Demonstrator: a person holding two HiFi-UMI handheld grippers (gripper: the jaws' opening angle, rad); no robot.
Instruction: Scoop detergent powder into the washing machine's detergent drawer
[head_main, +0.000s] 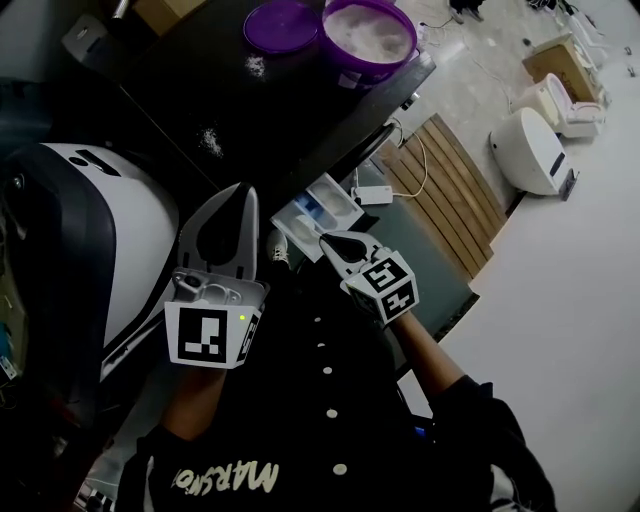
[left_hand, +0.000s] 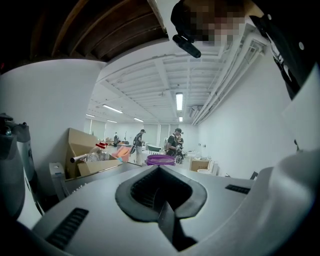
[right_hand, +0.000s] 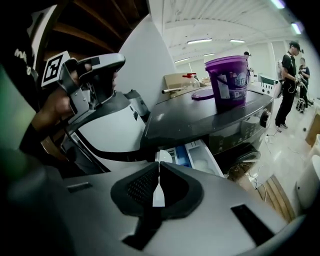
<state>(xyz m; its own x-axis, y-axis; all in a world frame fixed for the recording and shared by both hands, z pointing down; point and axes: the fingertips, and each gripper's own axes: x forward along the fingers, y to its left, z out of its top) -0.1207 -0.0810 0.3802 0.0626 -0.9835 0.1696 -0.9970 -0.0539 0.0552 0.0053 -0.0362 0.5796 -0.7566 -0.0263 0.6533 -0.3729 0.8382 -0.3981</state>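
Observation:
The washing machine's dark top (head_main: 250, 110) carries an open purple tub (head_main: 366, 36) of white powder, with its lid (head_main: 281, 24) beside it. Below the top, the detergent drawer (head_main: 315, 212) is pulled out; the right gripper view shows white powder in one compartment of the drawer (right_hand: 206, 161). My right gripper (head_main: 327, 241) hangs just above the drawer's near end, shut on the thin handle of a white scoop (right_hand: 158, 192). The scoop's bowl points toward the drawer. My left gripper (head_main: 238, 195) is raised to the left of the drawer, jaws together and empty (left_hand: 159, 170).
The washer's white round door (head_main: 100, 230) stands open at the left. Spilled powder (head_main: 210, 140) dots the top. A wooden slat board (head_main: 450, 190), a white power strip (head_main: 375, 195), toilets (head_main: 530, 150) and a cardboard box (head_main: 555, 60) are on the floor. People (left_hand: 175, 142) stand far back.

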